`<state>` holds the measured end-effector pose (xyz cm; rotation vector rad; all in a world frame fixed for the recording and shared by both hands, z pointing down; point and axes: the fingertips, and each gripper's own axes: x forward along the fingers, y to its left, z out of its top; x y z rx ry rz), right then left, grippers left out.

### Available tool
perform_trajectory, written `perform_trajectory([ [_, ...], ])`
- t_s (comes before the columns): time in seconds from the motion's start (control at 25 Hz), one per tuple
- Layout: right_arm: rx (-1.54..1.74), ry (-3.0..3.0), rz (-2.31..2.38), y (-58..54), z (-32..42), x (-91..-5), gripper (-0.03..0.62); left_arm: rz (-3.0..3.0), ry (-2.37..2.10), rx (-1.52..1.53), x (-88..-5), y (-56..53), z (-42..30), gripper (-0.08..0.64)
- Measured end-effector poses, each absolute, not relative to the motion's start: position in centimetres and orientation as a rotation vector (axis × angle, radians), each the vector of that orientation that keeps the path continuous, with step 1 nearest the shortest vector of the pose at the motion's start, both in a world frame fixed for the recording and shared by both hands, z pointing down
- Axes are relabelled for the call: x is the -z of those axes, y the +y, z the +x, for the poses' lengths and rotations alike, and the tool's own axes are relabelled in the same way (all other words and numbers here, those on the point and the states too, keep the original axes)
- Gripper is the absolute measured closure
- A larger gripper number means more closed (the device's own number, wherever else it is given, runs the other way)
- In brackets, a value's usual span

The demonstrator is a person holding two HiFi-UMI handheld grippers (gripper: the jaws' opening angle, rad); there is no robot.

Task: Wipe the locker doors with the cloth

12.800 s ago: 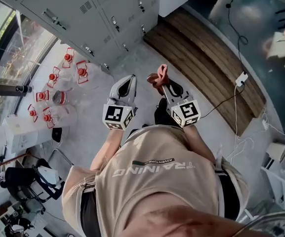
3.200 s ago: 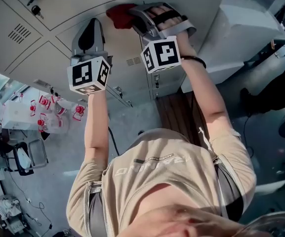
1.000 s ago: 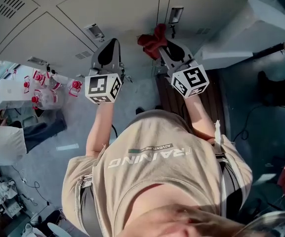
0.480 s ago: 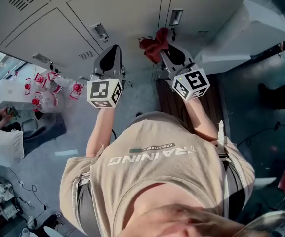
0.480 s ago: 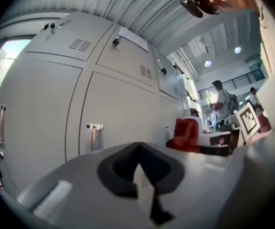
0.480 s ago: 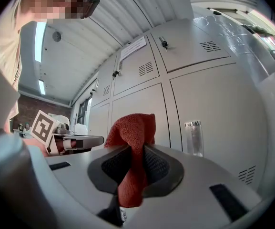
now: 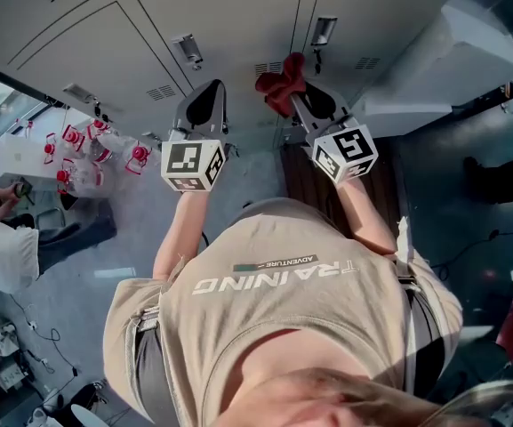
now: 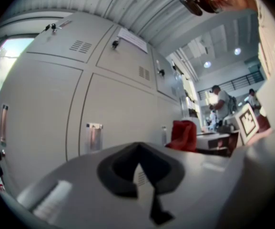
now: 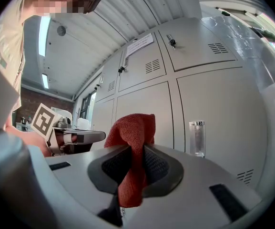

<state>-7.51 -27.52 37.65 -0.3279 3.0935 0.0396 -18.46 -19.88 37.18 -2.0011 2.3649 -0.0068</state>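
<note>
- Pinched between the jaws of the right gripper (image 9: 136, 165): the red cloth (image 9: 133, 130), bunched, with a folded end poking up past the jaw tips.
- Held up to the grey locker doors (image 7: 229, 20), at the upright seam between two of them, just below a metal handle (image 7: 324, 30) in the head view.
- Probably just short of the door face rather than pressed flat on it; hard to judge from these angles.
- On the left gripper (image 7: 204, 105): jaws pressed together with nothing between them, level with the right gripper and a little apart from it, below a second handle (image 7: 187, 50).
- Between the two handles: flat bare door, broken only by the seams and some small vent slots (image 7: 268, 68).
- To the right of the lockers: a big white box (image 7: 469, 56) close against the last door, closing off that side.
- To the left: more doors running on toward the window, with open room along them.
- Down on the floor at the left: clear bottles with red caps (image 7: 78, 154) and a person in white (image 7: 3, 256) beside them, well apart from both grippers.
- Under the right arm: a strip of dark wooden planks (image 7: 296, 176) along the foot of the lockers.
</note>
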Motion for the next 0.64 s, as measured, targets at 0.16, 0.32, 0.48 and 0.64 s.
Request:
perform_trajectory([
  [0.16, -0.046, 3.092, -0.339, -27.49, -7.29, -37.67, 0.538, -2.012, 2.359, -0.002, -37.19, -19.71, -18.27, 0.556],
  [0.32, -0.054, 3.103, -0.328, -27.07, -7.16, -37.87, 0.538, -2.018, 2.361, -0.019, -37.2, -19.44, -18.3, 0.557],
  [0.48, -0.056, 3.114, -0.311, -26.94, -7.07, -38.25, 0.538, -2.041, 2.366, -0.05, -37.4, -19.58, -18.33, 0.557],
  [0.64, -0.058, 3.105, -0.332, -27.42, -6.66, -38.16, 0.538, -2.04, 2.355, -0.043, -37.15, -19.69, -18.27, 0.557],
])
